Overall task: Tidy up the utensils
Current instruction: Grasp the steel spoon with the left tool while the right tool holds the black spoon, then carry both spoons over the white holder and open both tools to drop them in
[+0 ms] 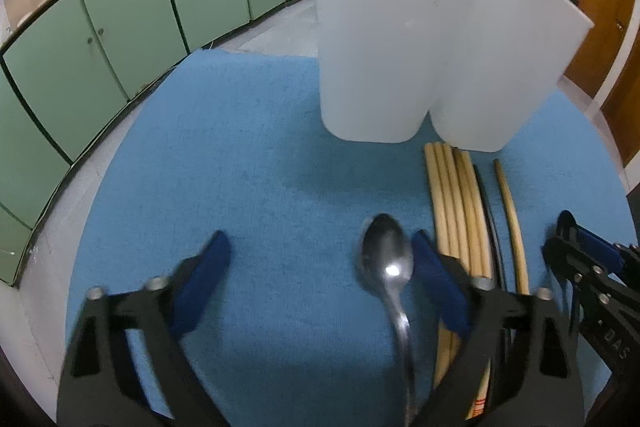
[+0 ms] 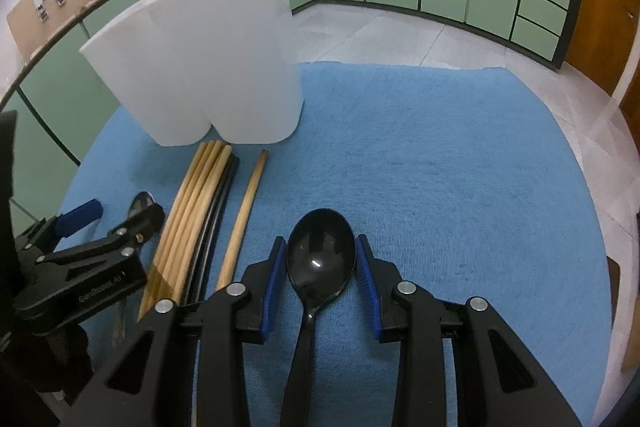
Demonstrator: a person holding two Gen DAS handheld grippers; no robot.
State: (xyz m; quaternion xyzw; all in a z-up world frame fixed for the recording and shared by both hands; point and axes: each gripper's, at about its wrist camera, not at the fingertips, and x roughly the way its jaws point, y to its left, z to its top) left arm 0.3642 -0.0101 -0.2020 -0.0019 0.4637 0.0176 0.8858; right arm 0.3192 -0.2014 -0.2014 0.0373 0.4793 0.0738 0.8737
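Right hand-held gripper point(image 2: 321, 267) sits low over the blue mat point(image 2: 440, 167) on the worktop, fingers spread either side of the black spoon point(image 2: 320, 259). The bowl lies between the blue pads point(image 2: 365, 267) with a small gap each side, not yet pinched. The spoon's long axis runs straight back along the gripper, bowl far, handle near and passing under the gripper body. So the closing direction is across the bowl; a squeeze would likely catch it at its widest part.

Left hand-held gripper point(image 1: 320, 271) is also spread wide. The metal spoon point(image 1: 386, 263) lies inside the gap but hard against the right pad point(image 1: 436, 283), bowl far, handle near. Contact can't be confirmed; the view is blurred.

Between the two grippers lies a bundle of bamboo chopsticks point(image 2: 188, 211) with a dark pair point(image 2: 216, 211) beside it and one single stick point(image 2: 244, 215) slightly apart, all pointing toward the white two-compartment holder point(image 2: 208, 67) at far left. The holder stands upright just beyond the stick tips; its inside isn't visible. The chopsticks crowd the left gripper's right finger.
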